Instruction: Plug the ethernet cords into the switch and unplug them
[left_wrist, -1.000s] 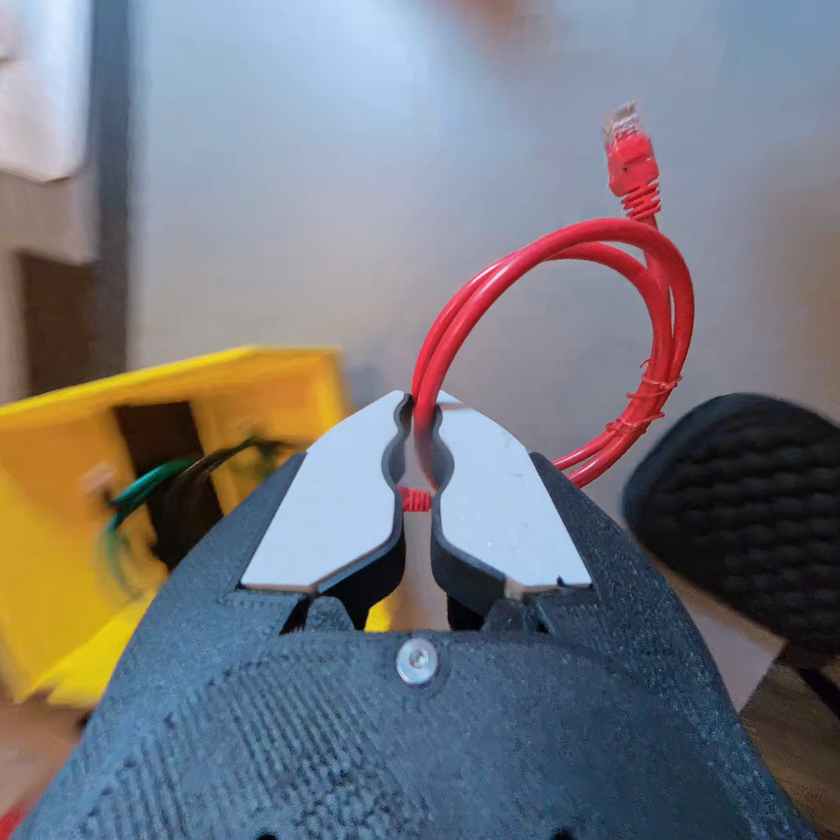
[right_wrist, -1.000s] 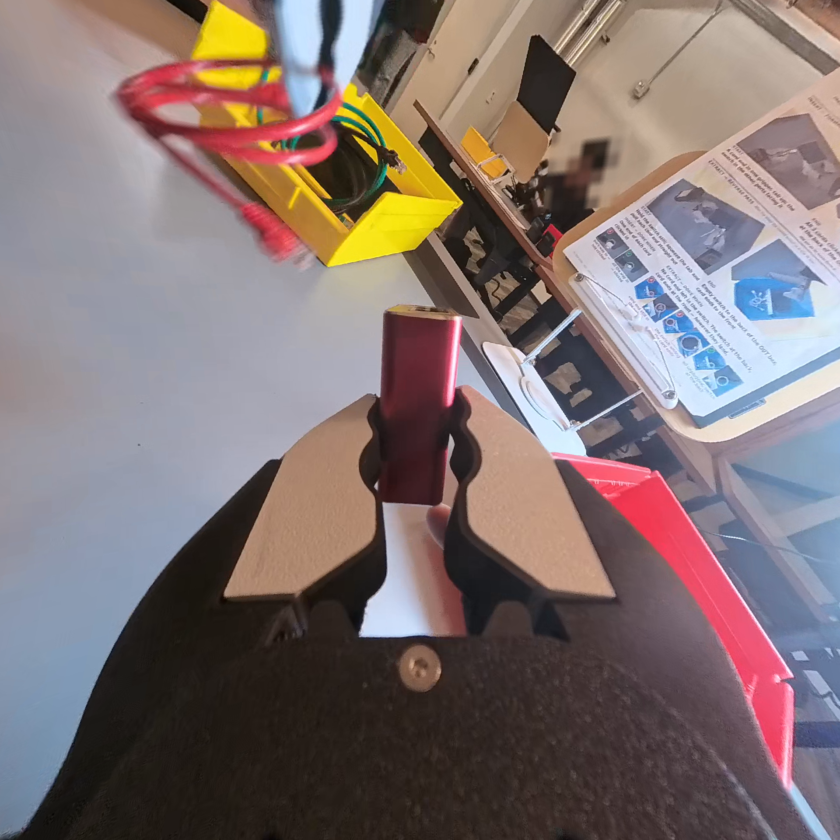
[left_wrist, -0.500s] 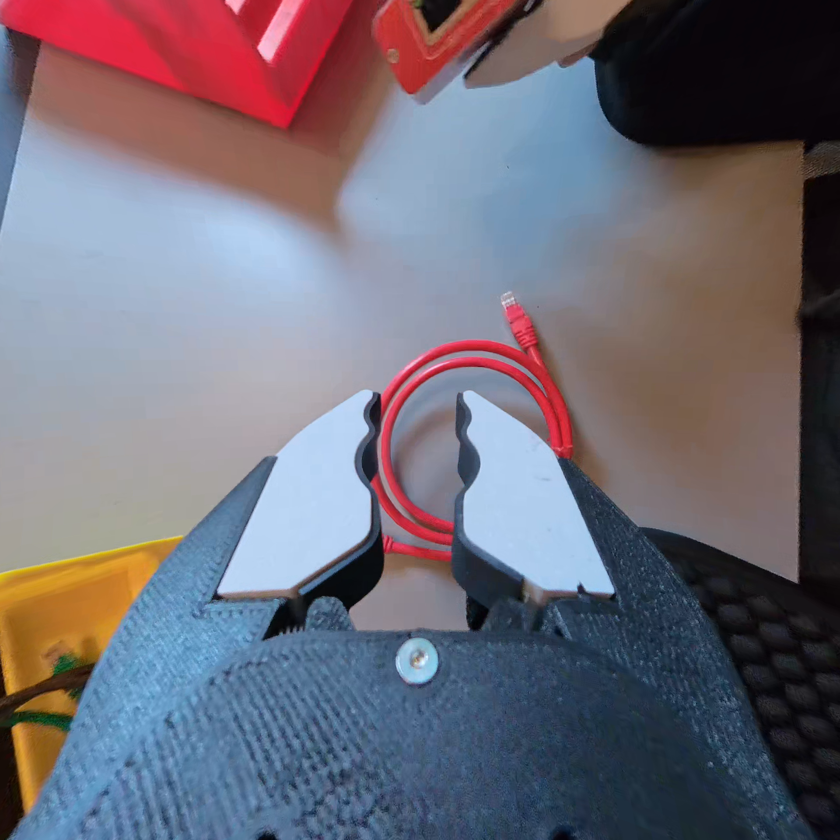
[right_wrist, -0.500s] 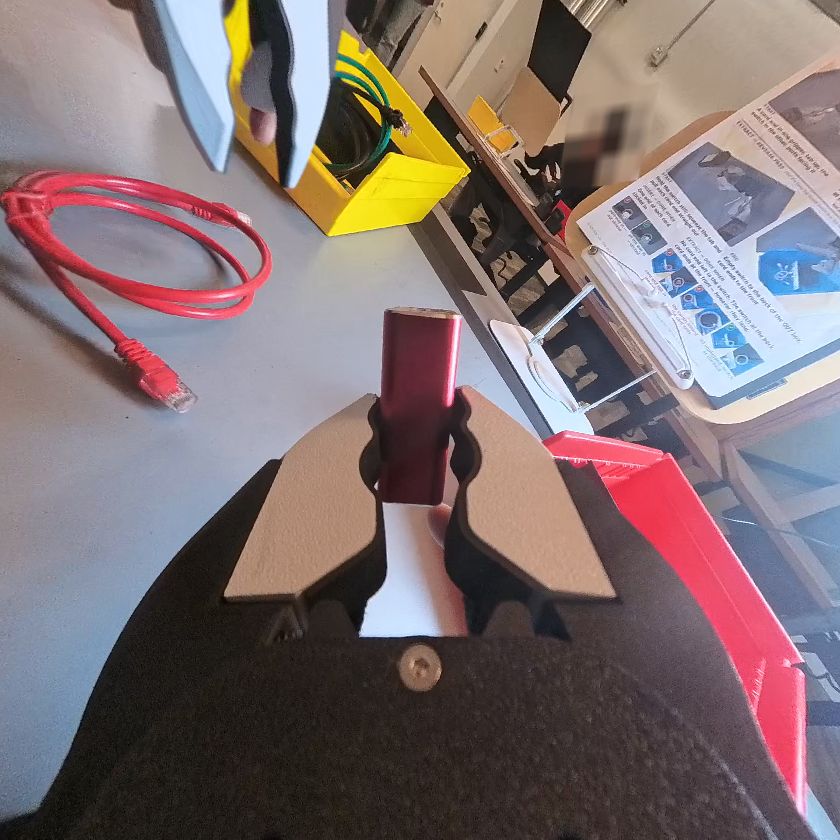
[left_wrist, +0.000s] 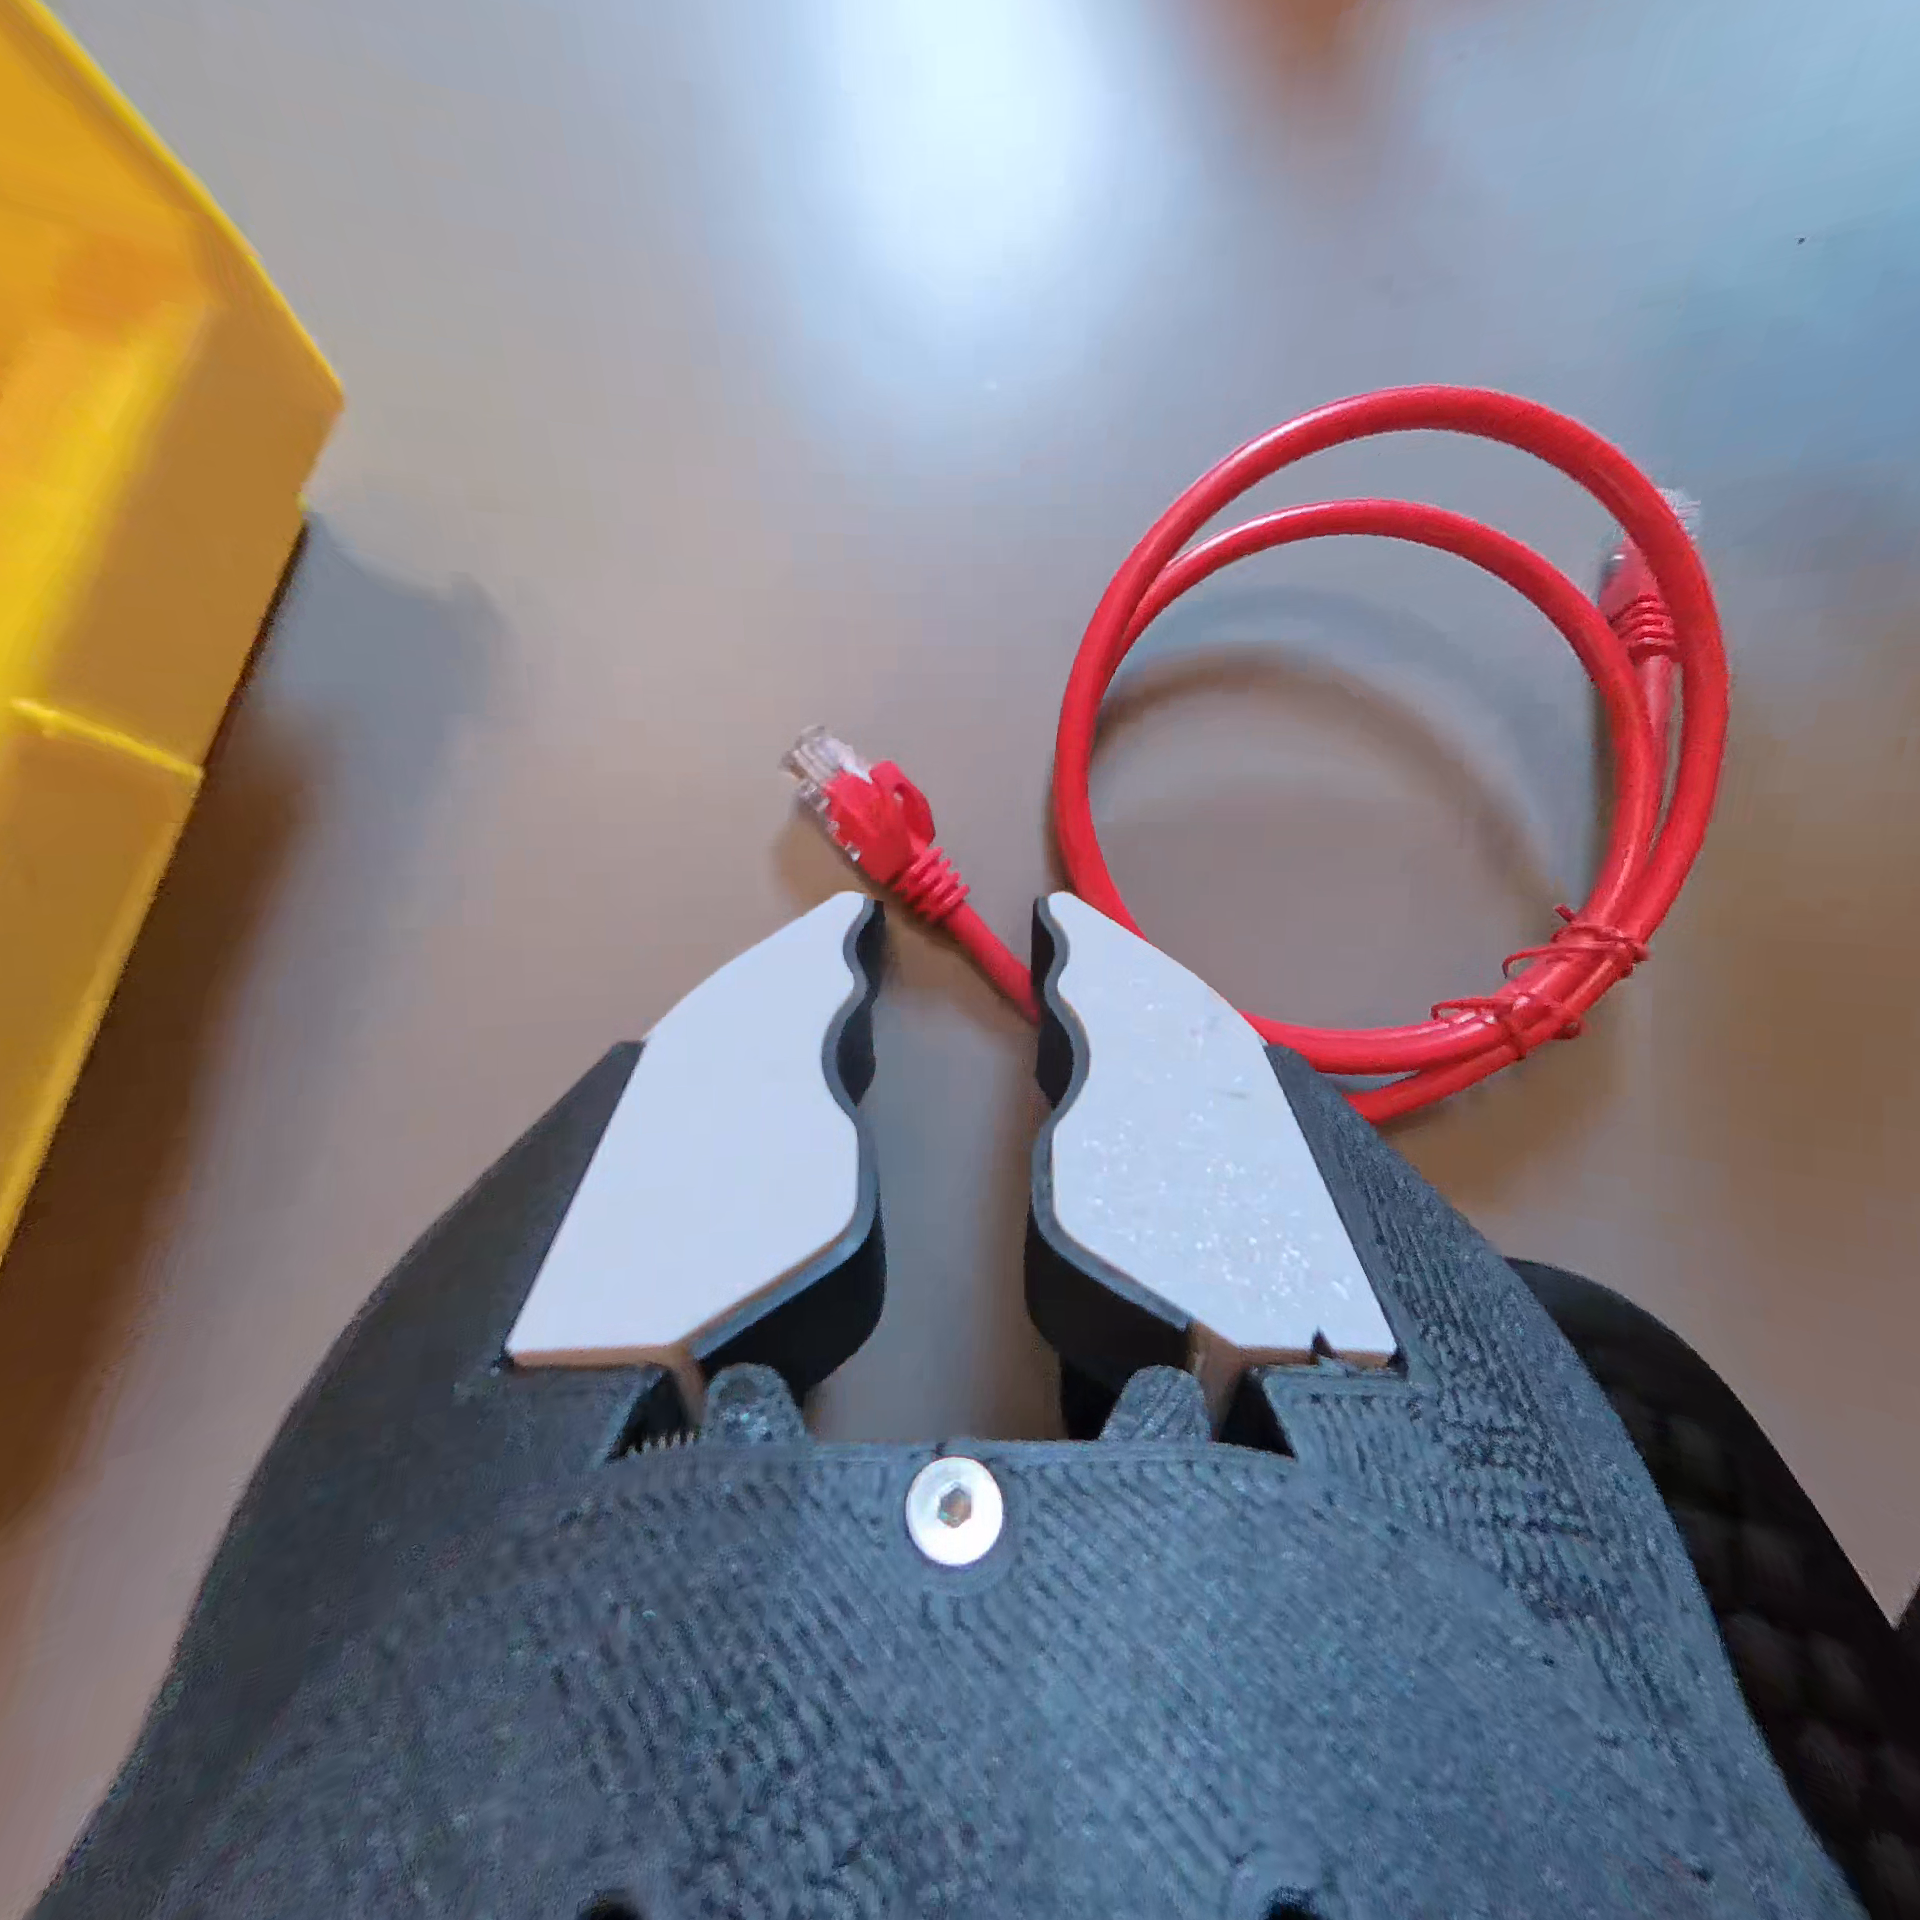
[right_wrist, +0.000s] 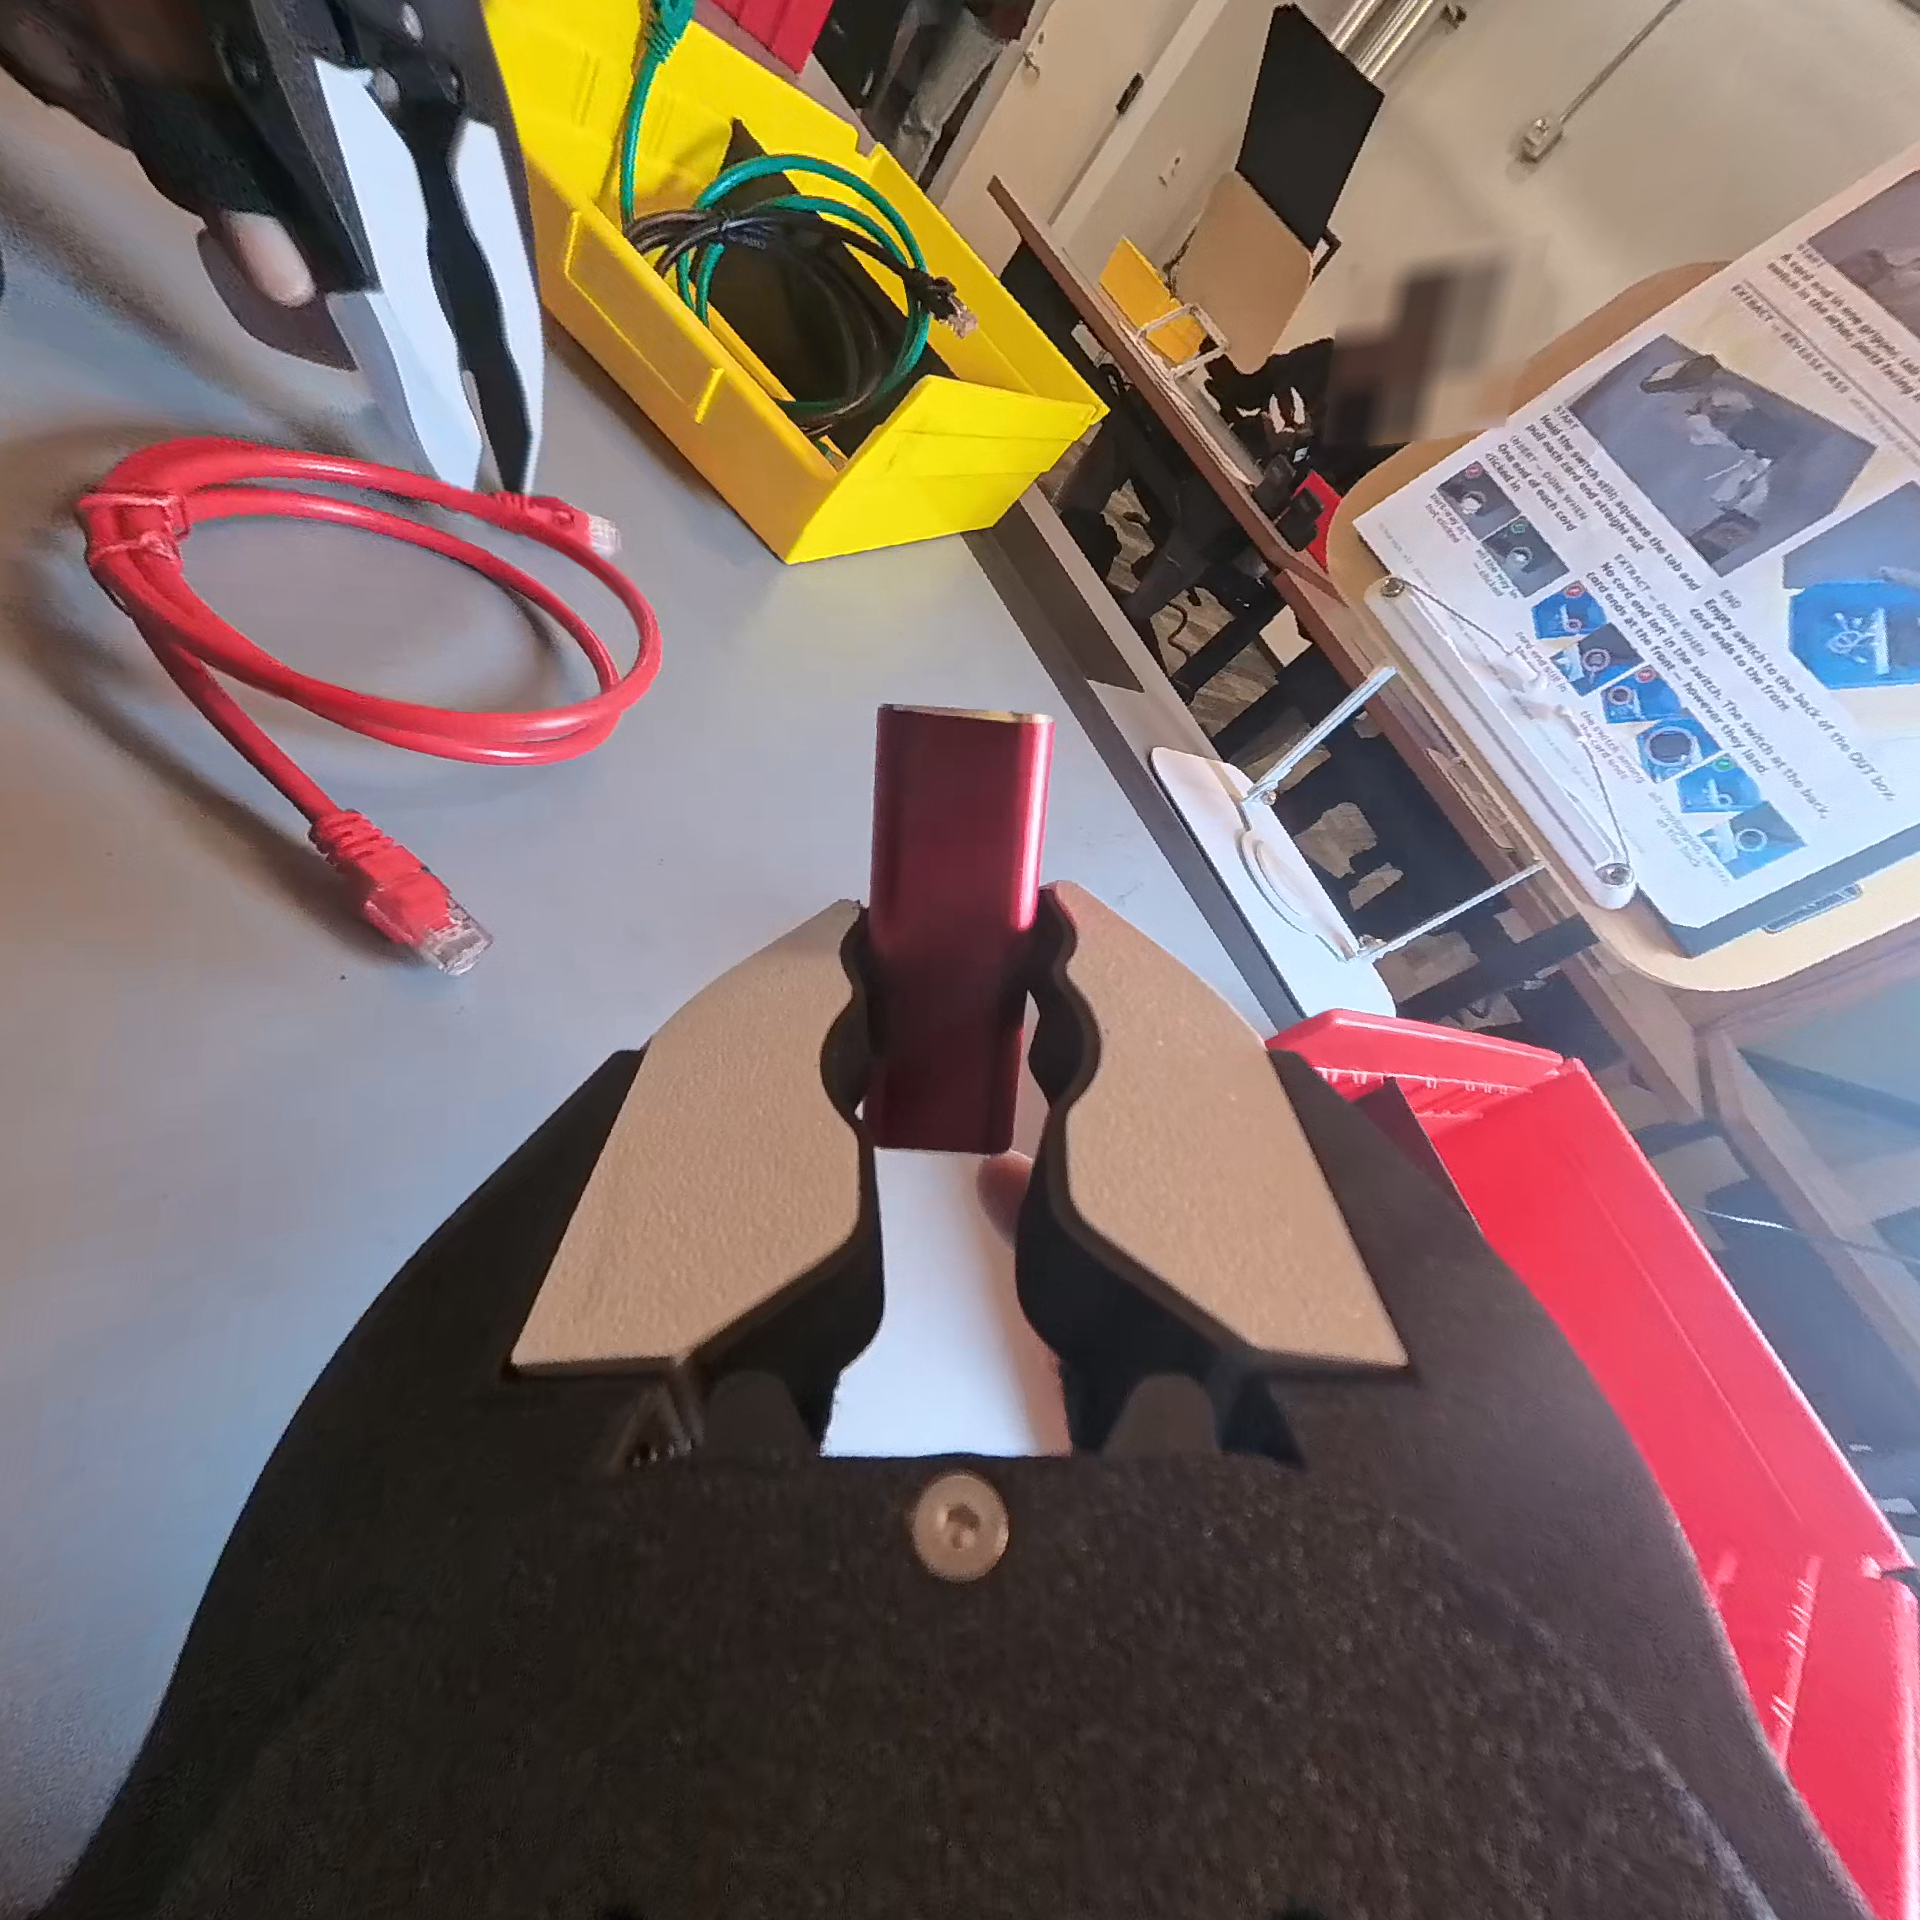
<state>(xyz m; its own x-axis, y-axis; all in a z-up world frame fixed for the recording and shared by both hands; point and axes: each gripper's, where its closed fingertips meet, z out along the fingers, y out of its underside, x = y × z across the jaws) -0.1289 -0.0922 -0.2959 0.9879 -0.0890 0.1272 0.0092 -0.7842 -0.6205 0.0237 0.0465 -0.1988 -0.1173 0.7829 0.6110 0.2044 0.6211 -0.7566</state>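
A red ethernet cord lies coiled on the grey table. One plug lies just ahead of my left gripper, which is open and empty, with the cord's end running between its fingertips. The other plug rests on the coil's far side. My right gripper is shut on a dark red switch, held upright above the table. The right wrist view also shows the cord and the left gripper pointing down over it.
A yellow bin holding green and black cords stands behind the coil; its wall is left of my left gripper. A red bin sits at the right table edge. An instruction sheet on a board stands beyond the edge. My right fingertips sit around 25 centimetres from my left ones.
My left gripper held the red cord in the air, then opened and left it on the table. It has since moved down over one plug end. The right gripper still holds the switch.
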